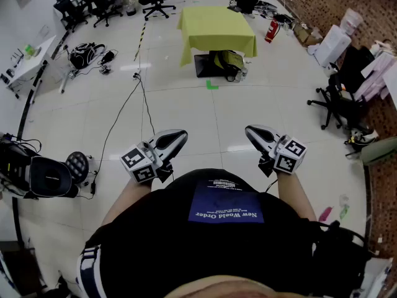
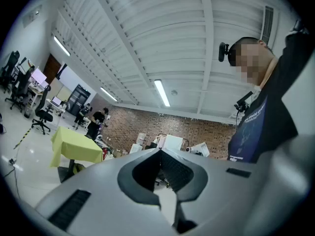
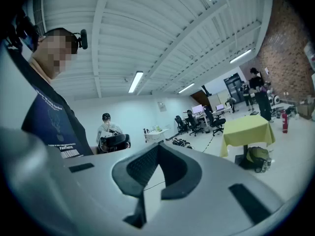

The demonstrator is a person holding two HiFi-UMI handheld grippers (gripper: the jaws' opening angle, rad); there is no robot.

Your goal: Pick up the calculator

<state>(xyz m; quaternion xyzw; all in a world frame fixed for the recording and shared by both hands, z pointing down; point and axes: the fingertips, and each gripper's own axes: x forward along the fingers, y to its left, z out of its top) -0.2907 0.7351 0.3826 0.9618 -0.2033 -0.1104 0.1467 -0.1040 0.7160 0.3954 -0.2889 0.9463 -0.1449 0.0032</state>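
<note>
The left tool point(image 1: 177, 136) has its two jaws pressed together, and nothing is between them; its own view point(image 2: 160, 152) shows the pads meeting at the tip. The right tool point(image 1: 253, 133) is the same: its jaws are pressed together and empty, as seen in its own view point(image 3: 156, 149). Both tools are in the air just in front of the person's dark shirt point(image 1: 223, 228), side by side but apart. Each one points away from the body and a little toward the other. Their marker cubes point(image 1: 138, 164) are on the near, outer side.

Below the tools is the pale tiled floor point(image 1: 186, 110), with a thin black cable point(image 1: 144, 98) running far and left. Farther away stands a bench with a yellow-green cloth point(image 1: 217, 27), with a bag point(image 1: 231, 61) under it and a small green mark point(image 1: 212, 84) on the floor in front. A red fire extinguisher point(image 1: 271, 31) is to the right of the bench. I cannot make out the calculator in any view.
</note>
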